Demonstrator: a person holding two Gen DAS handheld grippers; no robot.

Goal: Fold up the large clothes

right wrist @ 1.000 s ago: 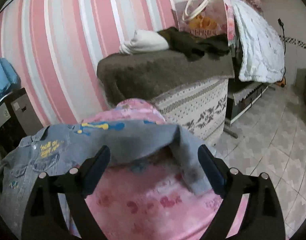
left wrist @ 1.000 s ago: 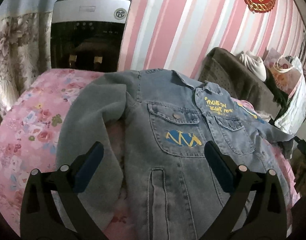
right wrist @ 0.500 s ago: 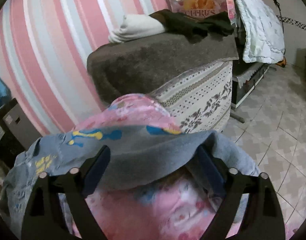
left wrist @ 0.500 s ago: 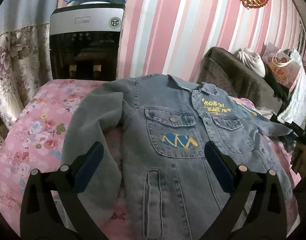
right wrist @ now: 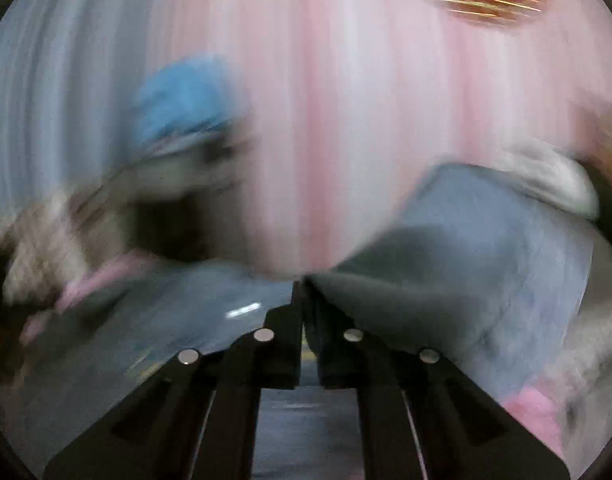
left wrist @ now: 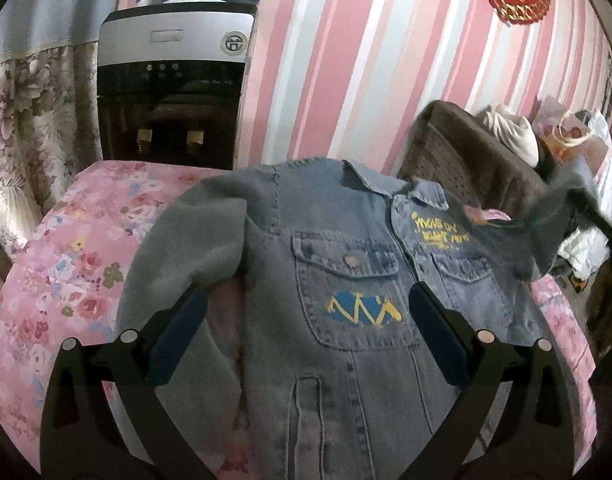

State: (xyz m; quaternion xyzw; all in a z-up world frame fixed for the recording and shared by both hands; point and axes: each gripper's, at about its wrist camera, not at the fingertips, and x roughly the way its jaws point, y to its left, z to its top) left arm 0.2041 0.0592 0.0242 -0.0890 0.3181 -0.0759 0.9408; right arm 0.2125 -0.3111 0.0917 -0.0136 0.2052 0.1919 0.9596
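The denim jacket (left wrist: 346, 280) lies front-up on the pink flowery bed (left wrist: 66, 264). Its far sleeve (right wrist: 486, 256) is lifted, pinched in the right gripper (right wrist: 306, 300), whose jaws have just been closing on the cloth. The left gripper (left wrist: 306, 328) hangs spread wide over the jacket's chest pocket (left wrist: 354, 300), grasping nothing.

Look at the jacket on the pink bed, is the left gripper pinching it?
No, the left gripper is wide open above the denim jacket, its pads apart and pressing on nothing.
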